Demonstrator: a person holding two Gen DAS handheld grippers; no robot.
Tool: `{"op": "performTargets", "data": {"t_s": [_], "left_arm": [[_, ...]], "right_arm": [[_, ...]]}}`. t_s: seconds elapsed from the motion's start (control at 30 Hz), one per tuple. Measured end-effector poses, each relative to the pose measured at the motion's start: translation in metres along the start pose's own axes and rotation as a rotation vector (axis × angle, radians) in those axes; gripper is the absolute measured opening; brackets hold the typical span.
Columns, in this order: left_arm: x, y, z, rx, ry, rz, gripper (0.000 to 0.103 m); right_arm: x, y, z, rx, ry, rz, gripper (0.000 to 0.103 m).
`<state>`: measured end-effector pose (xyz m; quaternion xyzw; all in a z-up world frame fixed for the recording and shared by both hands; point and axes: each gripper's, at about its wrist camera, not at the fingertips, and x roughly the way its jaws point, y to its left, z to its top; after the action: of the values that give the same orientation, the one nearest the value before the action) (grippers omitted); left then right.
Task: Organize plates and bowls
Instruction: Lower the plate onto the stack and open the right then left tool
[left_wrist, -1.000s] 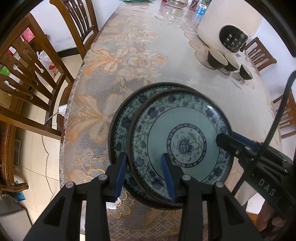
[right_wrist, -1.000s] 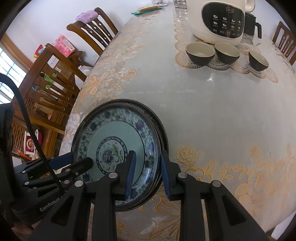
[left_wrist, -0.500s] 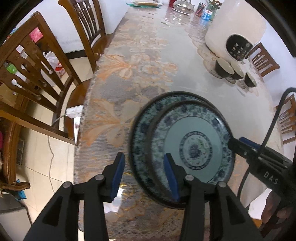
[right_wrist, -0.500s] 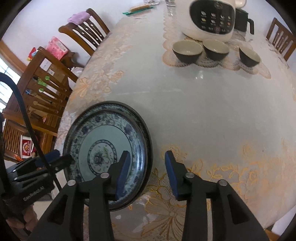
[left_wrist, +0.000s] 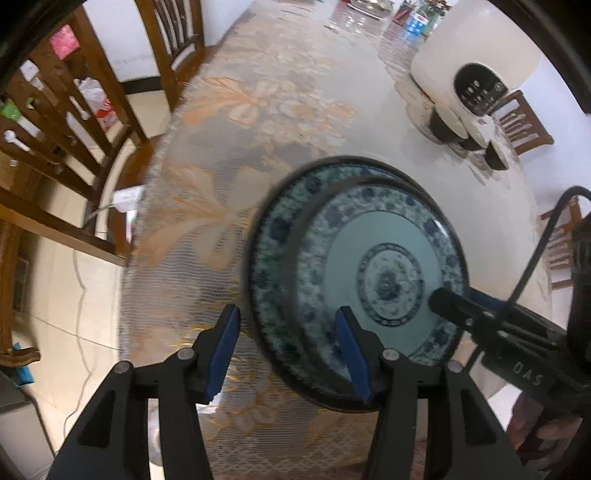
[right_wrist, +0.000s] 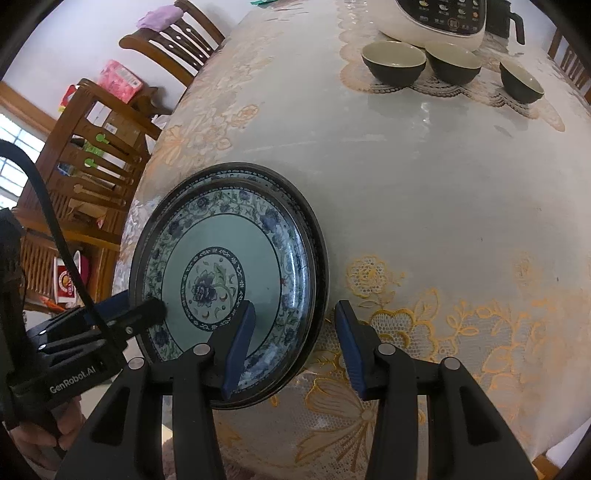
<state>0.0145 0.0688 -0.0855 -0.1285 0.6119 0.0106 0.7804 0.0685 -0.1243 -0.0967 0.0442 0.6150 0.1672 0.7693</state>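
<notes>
Two blue-and-white flowered plates with dark rims lie stacked near the table's front edge. The top plate (left_wrist: 351, 254) (right_wrist: 229, 236) rests in the lower plate (left_wrist: 273, 229) (right_wrist: 316, 229), set slightly to one side. My left gripper (left_wrist: 288, 349) straddles the stack's left rim. Its jaws are opening and the pads stand off the rim. My right gripper (right_wrist: 294, 347) straddles the right rim, jaws also opening, pads clear of it. Each gripper's tip shows over the plate in the other's view. Three dark bowls (right_wrist: 393, 61) (left_wrist: 447, 122) stand far back.
A white rice cooker (right_wrist: 439, 14) (left_wrist: 476, 62) stands behind the bowls on a lace mat. The lace tablecloth (right_wrist: 424, 184) covers the table. Wooden chairs (left_wrist: 170, 40) (right_wrist: 173, 37) line the left side, and a wooden shelf (right_wrist: 88, 155) holds clutter.
Both pairs of jaws have widened and let go of the plate rims they pinched a second ago. The top plate now lies free on the lower one.
</notes>
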Motion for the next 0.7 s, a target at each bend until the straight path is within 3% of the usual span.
{"op": "performTargets", "data": {"t_s": [0.27,0.7], "left_arm": [[0.002,-0.005,0.005,0.003,0.006,0.005,0.057],[0.011,-0.028,0.023,0.077,0.018,-0.033,0.057]], "right_arm": [[0.000,0.004,0.006,-0.038,-0.012,0.006,0.046],[-0.006,-0.019,0.018,0.054,-0.043,-0.031,0.046]]}}
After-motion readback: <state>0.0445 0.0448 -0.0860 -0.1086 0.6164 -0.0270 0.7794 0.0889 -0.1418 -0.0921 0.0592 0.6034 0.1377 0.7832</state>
